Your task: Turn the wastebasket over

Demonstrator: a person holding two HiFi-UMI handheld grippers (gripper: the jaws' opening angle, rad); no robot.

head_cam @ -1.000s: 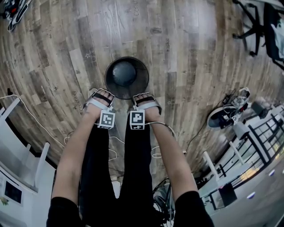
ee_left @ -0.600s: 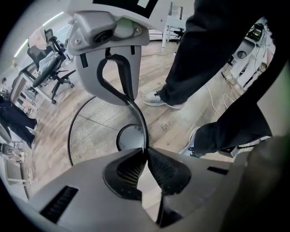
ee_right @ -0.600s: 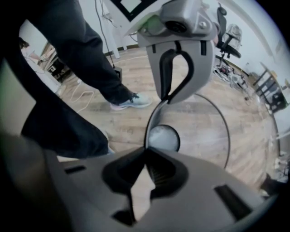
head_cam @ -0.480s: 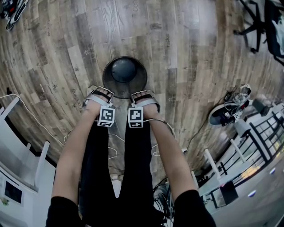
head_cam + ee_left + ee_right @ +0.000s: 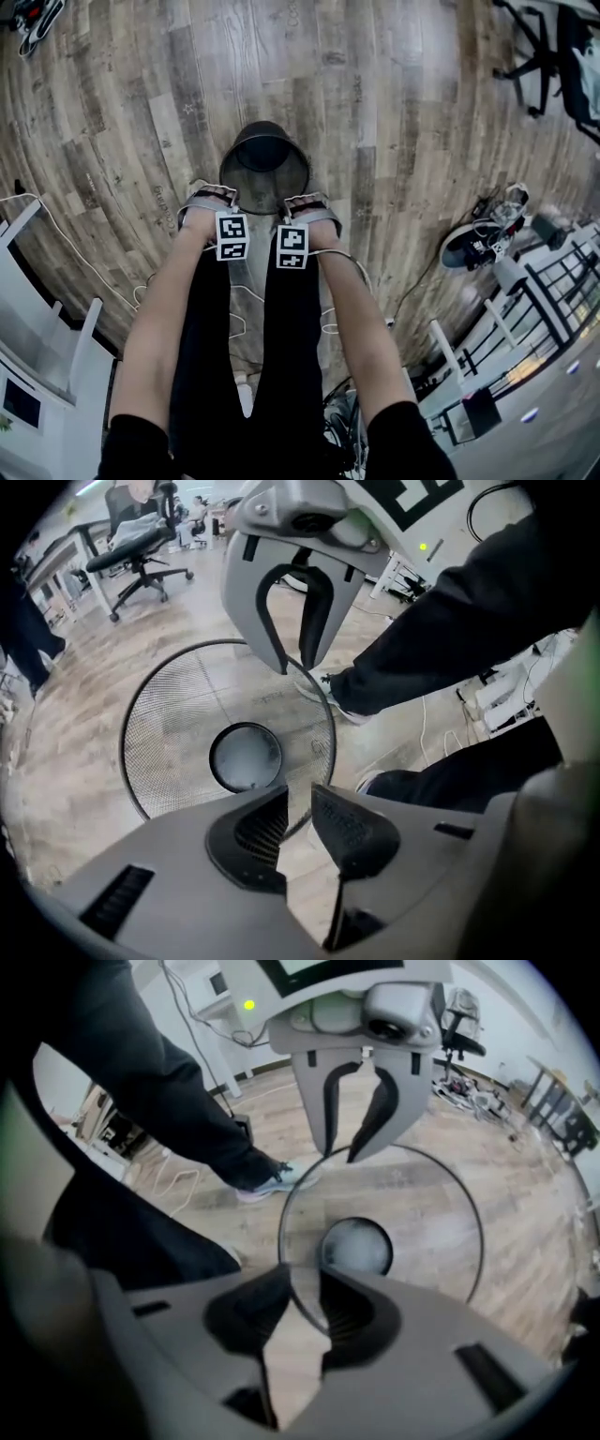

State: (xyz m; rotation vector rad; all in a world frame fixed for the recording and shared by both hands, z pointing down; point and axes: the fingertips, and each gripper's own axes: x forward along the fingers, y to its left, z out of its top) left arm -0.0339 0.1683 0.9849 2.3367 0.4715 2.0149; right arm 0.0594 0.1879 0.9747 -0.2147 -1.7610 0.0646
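Note:
A black wire-mesh wastebasket (image 5: 264, 169) stands on the wood floor with its mouth up, its solid bottom disc (image 5: 246, 757) showing through the opening. Both grippers point steeply down at its near rim. My left gripper (image 5: 228, 199) straddles the rim wire (image 5: 323, 714). Its jaws have just been opening, and the wire runs through the gap with the pads (image 5: 352, 829) clear of it. My right gripper (image 5: 288, 202) sits beside it on the same rim (image 5: 291, 1279). Its jaws have also just been opening and are apart around the wire. Each gripper shows in the other's view: right gripper (image 5: 292, 663), left gripper (image 5: 352, 1152).
The person's legs and shoes (image 5: 328, 682) stand right behind the basket. White cables (image 5: 234, 323) lie on the floor near the feet. An office chair (image 5: 548, 52) is at the far right, a dark shoe and clutter (image 5: 478, 244) at the right, white furniture (image 5: 37, 319) at the left.
Both hands have edged slightly up the picture at the basket's near rim and the left one has turned. The basket's bottom disc now shows higher inside its rim.

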